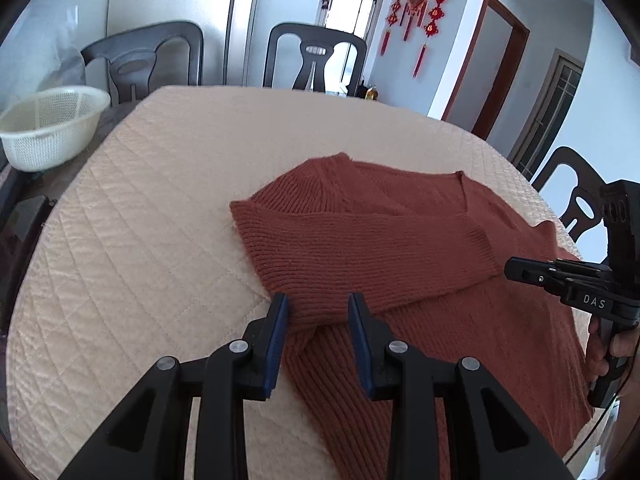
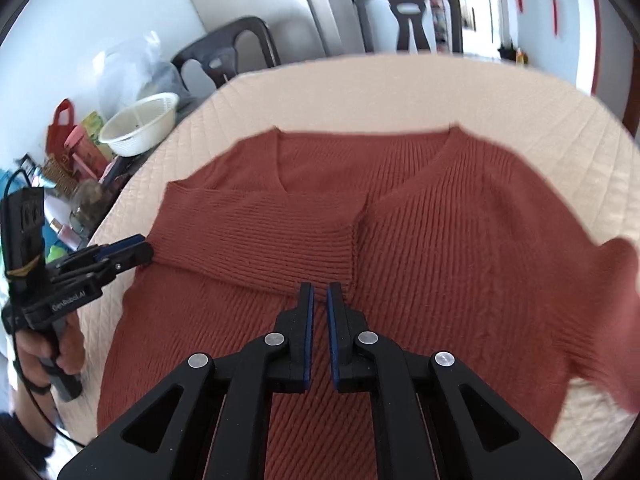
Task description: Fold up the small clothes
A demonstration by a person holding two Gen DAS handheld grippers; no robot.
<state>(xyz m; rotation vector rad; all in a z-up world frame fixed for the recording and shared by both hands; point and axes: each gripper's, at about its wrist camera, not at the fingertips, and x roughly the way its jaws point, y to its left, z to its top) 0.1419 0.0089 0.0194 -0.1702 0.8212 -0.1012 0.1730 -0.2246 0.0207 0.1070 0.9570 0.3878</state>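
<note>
Dining-room setting: round bench (image 2: 540,92) under a cream quilted cover, dark chairs (image 1: 316,60) behind it, red knot ornaments (image 1: 418,4) on the far wall.

Rust-red knit sweater (image 2: 440,260) lies flat in the middle of the bench, neckline toward the far edge. Left sleeve (image 2: 260,232) is already folded across the chest, cuff near the centre line. Right sleeve (image 2: 616,292) is not folded; it looks lifted and blurred at the right edge.

Left hand-held gripper (image 1: 318,308): jaws wide apart, empty, at the sweater's left edge just below the folded sleeve. Right hand-held gripper (image 2: 319,294): jaws narrow, a thin gap between the pads, nothing visibly pinched; tips just above the knit near the cuff.

Step in hand, as judged: fold the right sleeve in. To do it well: pinch near the cuff, carry it low across the body, lay it parallel to the first sleeve, and smooth the shoulder crease before release.

Surroundings: white plastic colander (image 1: 52,128) and assorted clutter (image 2: 76,168) off the bench's left side, well apart from the garment. Nothing obstructs the fold.
</note>
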